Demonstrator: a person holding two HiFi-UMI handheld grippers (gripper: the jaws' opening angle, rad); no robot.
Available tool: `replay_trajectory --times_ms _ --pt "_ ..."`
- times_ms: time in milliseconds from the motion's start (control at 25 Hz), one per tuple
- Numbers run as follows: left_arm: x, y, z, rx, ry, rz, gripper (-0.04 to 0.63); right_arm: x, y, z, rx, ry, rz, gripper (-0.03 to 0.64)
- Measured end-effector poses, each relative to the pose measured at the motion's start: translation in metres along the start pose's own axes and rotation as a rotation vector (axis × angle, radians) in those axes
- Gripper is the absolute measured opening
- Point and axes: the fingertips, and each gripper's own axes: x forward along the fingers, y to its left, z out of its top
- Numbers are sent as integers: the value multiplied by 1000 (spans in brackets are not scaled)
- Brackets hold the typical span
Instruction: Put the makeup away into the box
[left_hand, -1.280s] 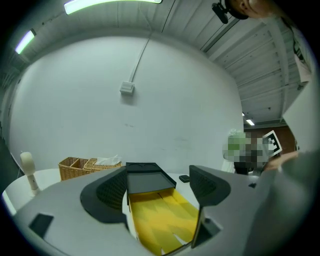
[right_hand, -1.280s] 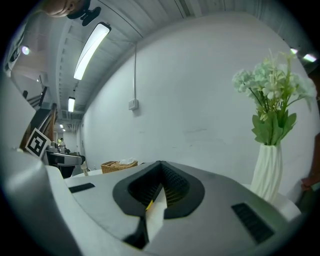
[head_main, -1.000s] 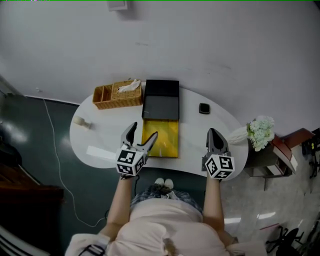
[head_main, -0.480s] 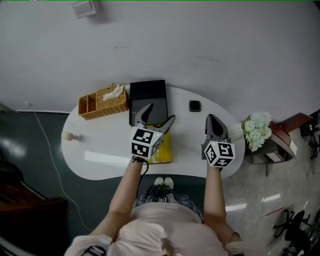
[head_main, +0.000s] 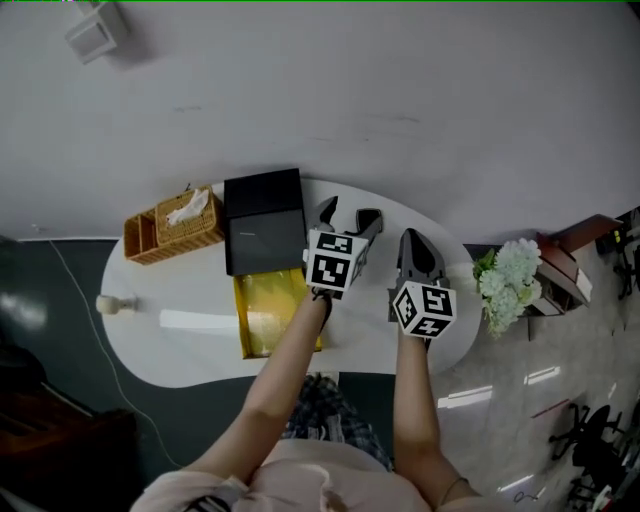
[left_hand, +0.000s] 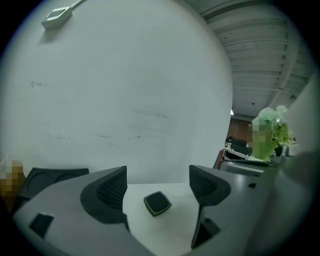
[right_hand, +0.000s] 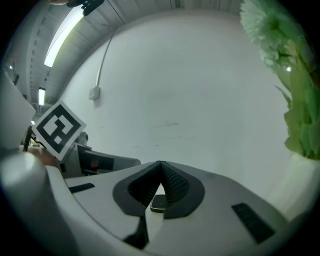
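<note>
A small black compact, square with rounded corners and a glossy top, lies flat on the white surface straight ahead of the left claw. That claw's two dark, ribbed pads stand wide apart. The compact sits just past the gap between them and touches neither.

The right claw is closed on nothing, its textured pads pressed tip to tip. An edge of the compact shows through the opening beneath them.

Seen from overhead, both claws hang side by side over the right half of the kidney-shaped surface. Each carries a cube of black-and-white square markers. The compact cannot be picked out from that angle.

The box stands open to the left of the claws, apart from the compact. Its matte black half lies toward the wall, and a shiny yellow half lies toward the person, with its right edge covered by the left forearm.

A woven wicker basket with a white tissue in it sits just beside the box. Pale flowers stand beyond the surface's right end. A small pale object at the far left edge is too small to identify.
</note>
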Motion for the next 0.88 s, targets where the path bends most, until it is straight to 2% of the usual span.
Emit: replay_trajectory --times_ms 160,400,560,880 --pt "44 2 -29 -75 52 41 377 8 -13 -20 9 25 -32 15" --pt "86 2 -66 -109 131 120 377 11 -28 -41 -5 64 -53 15" --pt "103 8 -92 -166 168 176 379 9 -34 -55 -8 91 -52 15" --pt "121 6 -133 -187 257 221 377 2 -36 -70 -17 128 -45 15"
